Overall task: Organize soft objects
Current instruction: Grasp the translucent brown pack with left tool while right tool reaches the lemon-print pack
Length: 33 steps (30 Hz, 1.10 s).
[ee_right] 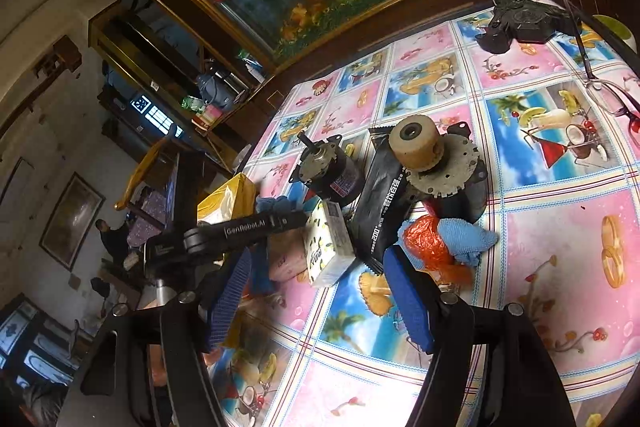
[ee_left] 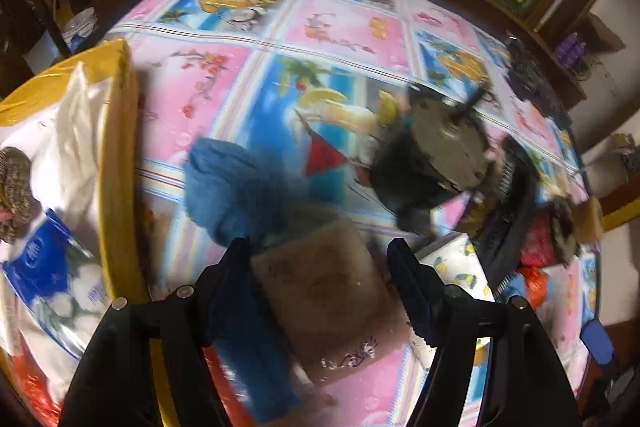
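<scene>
The right gripper (ee_right: 324, 291) hangs with jaws apart and empty above the patterned table (ee_right: 560, 239). Just beyond it lie a tissue pack (ee_right: 330, 247), a black pouch (ee_right: 380, 203), an orange bag (ee_right: 424, 239) touching a blue cloth (ee_right: 468, 233), and two motors (ee_right: 328, 171). The left gripper (ee_right: 244, 227) reaches in from the left.

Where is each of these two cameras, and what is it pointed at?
Left wrist: on the left hand-held gripper, facing steeply down at a tan sponge between its open fingers.
Right wrist: on the right hand-held gripper, facing across the tablecloth at the clutter; its fingers and the other gripper show.
Shared: the small motor.
</scene>
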### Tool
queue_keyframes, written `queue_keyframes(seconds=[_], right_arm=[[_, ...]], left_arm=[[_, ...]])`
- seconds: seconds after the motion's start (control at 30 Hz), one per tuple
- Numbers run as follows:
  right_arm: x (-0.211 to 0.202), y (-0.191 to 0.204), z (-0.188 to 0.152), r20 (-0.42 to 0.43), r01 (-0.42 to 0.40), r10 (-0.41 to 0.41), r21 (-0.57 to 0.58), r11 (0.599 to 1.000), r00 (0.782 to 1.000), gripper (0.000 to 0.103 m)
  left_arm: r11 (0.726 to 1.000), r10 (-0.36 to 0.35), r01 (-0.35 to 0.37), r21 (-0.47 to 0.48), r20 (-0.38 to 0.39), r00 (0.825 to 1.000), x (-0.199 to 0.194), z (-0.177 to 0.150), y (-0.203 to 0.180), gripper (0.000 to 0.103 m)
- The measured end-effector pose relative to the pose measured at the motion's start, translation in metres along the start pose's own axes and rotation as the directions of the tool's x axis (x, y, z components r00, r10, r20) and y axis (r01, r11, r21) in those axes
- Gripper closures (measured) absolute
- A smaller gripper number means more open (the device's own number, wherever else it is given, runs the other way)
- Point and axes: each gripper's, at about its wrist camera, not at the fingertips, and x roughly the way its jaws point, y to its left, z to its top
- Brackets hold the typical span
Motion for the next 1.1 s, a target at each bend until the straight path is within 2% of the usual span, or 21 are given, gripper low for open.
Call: queue_keyframes(seconds=[0.13, 0.23, 0.3, 0.4, 0.53, 0.63, 0.8, 0.87, 1.1], right_arm=[[-0.002, 0.0, 0.001, 0.013, 0.018, -0.018, -0.006, 1.0, 1.0, 0.03], [-0.004, -0.001, 0.001, 0.02, 0.017, -0.017, -0.003, 1.0, 1.0, 0.03], [-0.007, -0.001, 0.002, 0.032, 0.022, -0.022, -0.003, 1.0, 0.999, 0.03], [-0.011, -0.003, 0.003, 0.046, 0.03, -0.03, 0.004, 1.0, 0.999, 0.03], [-0.011, -0.006, 0.004, 0.034, 0.022, -0.023, 0.01, 1.0, 0.999, 0.03], [-0.011, -0.009, 0.004, 0.029, 0.026, -0.027, 0.02, 0.999, 0.999, 0.03], [-0.01, -0.013, 0.004, 0.017, 0.031, -0.032, 0.027, 0.999, 0.999, 0.028], [-0.002, -0.015, 0.002, -0.032, 0.02, -0.02, 0.018, 1.0, 0.999, 0.025], [0.027, -0.027, -0.004, -0.136, 0.086, -0.083, 0.014, 0.996, 0.987, 0.025]], left_arm=[[0.994, -0.101, 0.103, 0.039, -0.04, 0.994, -0.009, -0.03, -0.014, 0.033], [0.974, -0.176, 0.186, 0.129, -0.084, 0.981, -0.02, -0.065, -0.035, 0.033], [0.96, -0.218, 0.229, 0.164, -0.081, 0.973, -0.032, -0.088, -0.044, 0.033], [0.963, -0.192, 0.205, 0.173, -0.092, 0.977, -0.038, -0.111, -0.048, 0.033], [0.963, -0.199, 0.216, 0.163, -0.113, 0.973, -0.037, -0.124, -0.055, 0.032], [0.962, -0.157, 0.174, 0.21, -0.095, 0.983, -0.035, -0.13, -0.067, 0.022], [0.957, -0.091, 0.095, 0.273, -0.026, 0.996, -0.031, -0.135, -0.081, 0.021], [0.956, -0.068, 0.062, 0.286, 0.011, 0.998, -0.033, -0.137, -0.077, 0.038], [0.953, -0.077, 0.065, 0.297, 0.029, 0.997, -0.043, -0.152, -0.06, 0.038]])
